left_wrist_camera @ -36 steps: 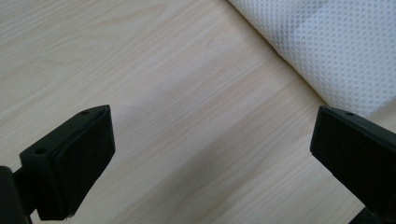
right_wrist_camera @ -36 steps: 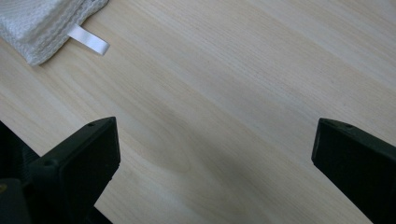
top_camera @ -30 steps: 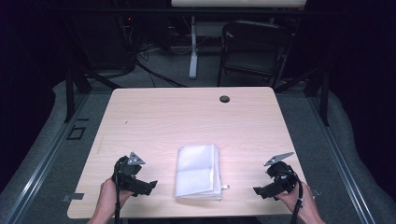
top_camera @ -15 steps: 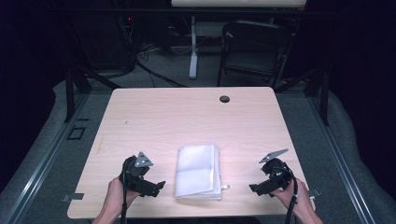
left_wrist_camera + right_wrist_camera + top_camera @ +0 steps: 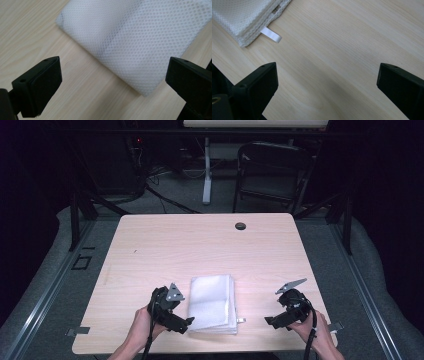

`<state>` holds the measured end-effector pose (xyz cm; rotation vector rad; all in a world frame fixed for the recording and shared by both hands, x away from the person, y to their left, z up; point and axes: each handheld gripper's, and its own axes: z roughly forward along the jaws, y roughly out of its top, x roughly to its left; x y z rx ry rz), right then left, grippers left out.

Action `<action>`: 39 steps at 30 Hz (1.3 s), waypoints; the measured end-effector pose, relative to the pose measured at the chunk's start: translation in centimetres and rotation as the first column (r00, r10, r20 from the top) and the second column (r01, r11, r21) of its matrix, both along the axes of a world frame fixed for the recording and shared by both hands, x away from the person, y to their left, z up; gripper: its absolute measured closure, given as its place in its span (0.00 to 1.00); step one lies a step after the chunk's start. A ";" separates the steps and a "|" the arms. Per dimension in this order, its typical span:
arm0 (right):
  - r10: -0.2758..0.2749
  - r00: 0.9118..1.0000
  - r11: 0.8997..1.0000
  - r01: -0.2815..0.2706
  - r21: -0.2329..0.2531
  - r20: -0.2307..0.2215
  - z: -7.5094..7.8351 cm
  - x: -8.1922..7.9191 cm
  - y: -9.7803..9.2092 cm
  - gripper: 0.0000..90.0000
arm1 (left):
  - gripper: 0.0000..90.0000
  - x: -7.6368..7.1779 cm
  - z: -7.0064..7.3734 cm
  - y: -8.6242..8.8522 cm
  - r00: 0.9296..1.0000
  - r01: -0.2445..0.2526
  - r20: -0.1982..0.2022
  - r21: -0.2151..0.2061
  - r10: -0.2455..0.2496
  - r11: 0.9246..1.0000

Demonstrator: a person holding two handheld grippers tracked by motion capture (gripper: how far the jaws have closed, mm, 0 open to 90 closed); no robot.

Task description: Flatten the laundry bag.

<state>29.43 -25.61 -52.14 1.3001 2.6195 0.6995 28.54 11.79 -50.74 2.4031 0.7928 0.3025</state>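
Jaws wide open, empty: left gripper (image 5: 184, 322) beside folded white mesh cloth (image 5: 212, 303) near tabletop's front edge; right gripper (image 5: 272, 321) apart. Approaching; next, pinch corners.

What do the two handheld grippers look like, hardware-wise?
Both are black. The left gripper and right gripper each carry a grey three-cornered plate on top and trail a black cable toward the person. The jaws are blocky black pads with small screw holes. Forearms are bare, no sleeves in view.
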 end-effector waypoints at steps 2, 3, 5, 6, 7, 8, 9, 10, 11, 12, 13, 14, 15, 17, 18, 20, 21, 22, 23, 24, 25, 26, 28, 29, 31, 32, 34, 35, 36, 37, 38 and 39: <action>0.007 1.000 1.000 -0.007 0.005 -0.008 0.0 0.0 0.3 0.04 | 0.01 -0.1 -0.1 -0.6 1.000 0.021 -0.003 -0.006 -0.021 1.000; 0.016 1.000 1.000 -0.016 -0.005 -0.014 0.1 0.1 0.4 0.04 | 0.01 -0.2 -0.2 -0.9 0.999 0.036 -0.003 0.002 -0.036 0.999; 0.023 1.000 1.000 -0.023 -0.001 -0.018 0.1 0.1 0.6 0.05 | 0.02 -0.4 -0.4 -1.5 0.998 0.059 0.003 0.005 -0.059 0.998; 0.004 1.000 1.000 -0.004 0.014 -0.011 0.0 0.1 0.9 0.05 | 0.02 -0.4 -0.4 -1.7 0.997 0.074 0.002 0.010 -0.074 0.997; 0.025 1.000 1.000 -0.025 -0.004 -0.017 0.1 0.3 0.8 0.05 | 0.03 -0.4 -0.5 -1.9 0.997 0.079 0.002 0.006 -0.079 0.997; 0.021 1.000 1.000 -0.021 0.010 -0.019 0.1 0.4 1.0 0.05 | 0.03 -0.4 -0.6 -2.2 0.996 0.088 -0.005 0.005 -0.088 0.996; 0.029 0.999 1.000 -0.029 0.004 -0.025 0.0 0.5 1.1 0.05 | 0.06 -0.3 -0.7 -2.3 0.995 0.095 -0.012 0.006 -0.095 0.995; 0.029 0.999 1.000 -0.029 0.004 -0.025 0.0 0.5 1.1 0.05 | 0.06 -0.2 -0.7 -2.5 0.995 0.102 -0.015 0.004 -0.102 0.995; 0.029 0.999 1.000 -0.029 0.007 -0.030 0.0 0.5 1.2 0.05 | 0.07 -0.2 -0.7 -2.8 0.993 0.112 -0.024 -0.001 -0.112 0.994; 0.031 0.999 1.000 -0.031 0.005 -0.032 -0.1 0.5 1.2 0.05 | 0.08 -0.1 -0.7 -3.0 0.993 0.119 -0.022 -0.001 -0.119 0.993; 0.038 0.999 0.999 -0.038 -0.007 -0.037 -0.2 0.6 1.2 0.06 | 0.09 -0.1 -0.7 -3.3 0.992 0.125 -0.018 0.001 -0.124 0.992; 0.039 0.998 0.999 -0.039 0.007 -0.044 -0.2 0.5 1.3 0.07 | 0.11 -0.1 -0.7 -3.5 0.991 0.134 -0.023 0.000 -0.134 0.991; 0.039 0.998 0.999 -0.039 0.007 -0.044 -0.2 0.5 1.3 0.07 | 0.11 -0.1 -0.8 -3.8 0.990 0.143 -0.020 0.000 -0.143 0.990; 0.047 0.998 0.999 -0.047 -0.002 -0.046 -0.2 0.5 1.3 0.07 | 0.12 -0.2 -0.8 -4.3 0.986 0.168 -0.021 0.013 -0.168 0.986; 0.046 0.998 0.999 -0.046 -0.008 -0.037 -0.2 0.4 1.4 0.07 | 0.13 -0.2 -0.8 -4.6 0.984 0.180 -0.020 0.009 -0.180 0.984; 0.043 0.998 0.999 -0.043 -0.001 -0.035 -0.1 0.3 1.4 0.07 | 0.13 -0.3 -1.0 -5.2 0.979 0.200 -0.028 0.004 -0.200 0.980; 0.049 0.998 0.999 -0.049 -0.001 -0.039 -0.1 0.2 1.5 0.08 | 0.14 -0.4 -1.1 -5.5 0.978 0.208 -0.030 0.004 -0.208 0.978; 0.051 0.998 0.999 -0.051 -0.008 -0.038 -0.1 0.1 1.5 0.08 | 0.14 -0.4 -1.1 -5.8 0.976 0.216 -0.029 0.013 -0.215 0.976; 0.050 0.998 0.999 -0.050 -0.006 -0.036 -0.1 0.0 1.6 0.08 | 0.15 -0.5 -1.2 -6.1 0.974 0.226 -0.029 0.016 -0.225 0.974; 0.057 0.997 0.998 -0.057 -0.011 -0.042 -0.1 -0.1 1.5 0.08 | 0.16 -0.5 -1.2 -6.4 0.972 0.232 -0.029 0.024 -0.231 0.972; 0.055 0.997 0.998 -0.056 -0.008 -0.046 -0.2 -0.2 1.5 0.08 | 0.16 -0.5 -1.2 -6.7 0.971 0.237 -0.025 0.037 -0.236 0.971; 0.057 0.997 0.998 -0.057 -0.001 -0.052 -0.3 -0.3 1.4 0.08 | 0.17 -0.4 -1.3 -6.9 0.969 0.248 -0.030 0.044 -0.247 0.968; 0.049 0.997 0.999 -0.049 0.006 -0.058 -0.4 -0.5 1.2 0.08 | 0.20 -0.3 -1.4 -7.3 0.967 0.253 -0.028 0.055 -0.251 0.966; 0.048 0.997 0.999 -0.048 -0.007 -0.060 -0.4 -0.5 1.0 0.08 | 0.21 -0.3 -1.5 -7.5 0.967 0.255 -0.027 0.063 -0.254 0.965; 0.041 0.997 0.999 -0.040 0.015 -0.065 -0.5 -0.6 0.9 0.08 | 0.22 -0.2 -1.9 -7.8 0.964 0.266 -0.040 0.075 -0.263 0.961; 0.040 0.997 0.999 -0.039 0.017 -0.063 -0.5 -0.6 0.9 0.08 | 0.23 -0.2 -2.1 -8.0 0.963 0.268 -0.038 0.088 -0.266 0.959; 0.048 0.996 0.999 -0.048 0.014 -0.071 -0.4 -0.6 1.1 0.09 | 0.24 -0.2 -2.5 -8.2 0.961 0.275 -0.046 0.102 -0.272 0.956; 0.053 0.996 0.999 -0.053 -0.004 -0.069 -0.4 -0.6 1.2 0.09 | 0.25 -0.1 -2.7 -8.3 0.961 0.277 -0.049 0.107 -0.273 0.955; 0.052 0.996 0.999 -0.051 0.015 -0.066 -0.4 -0.6 1.4 0.09 | 0.26 -0.1 -2.9 -8.4 0.959 0.284 -0.054 0.116 -0.279 0.952; 0.053 0.997 0.999 -0.052 0.008 -0.063 -0.4 -0.6 1.6 0.10 | 0.27 -0.1 -3.0 -8.5 0.958 0.287 -0.058 0.128 -0.282 0.949; 0.068 0.995 0.998 -0.068 0.004 -0.066 -0.3 -0.5 1.7 0.10 | 0.28 0.0 -3.1 -8.5 0.957 0.288 -0.064 0.132 -0.282 0.949; 0.066 0.996 0.998 -0.067 -0.004 -0.064 -0.3 -0.5 1.9 0.10 | 0.29 0.1 -3.3 -8.5 0.956 0.292 -0.069 0.131 -0.285 0.947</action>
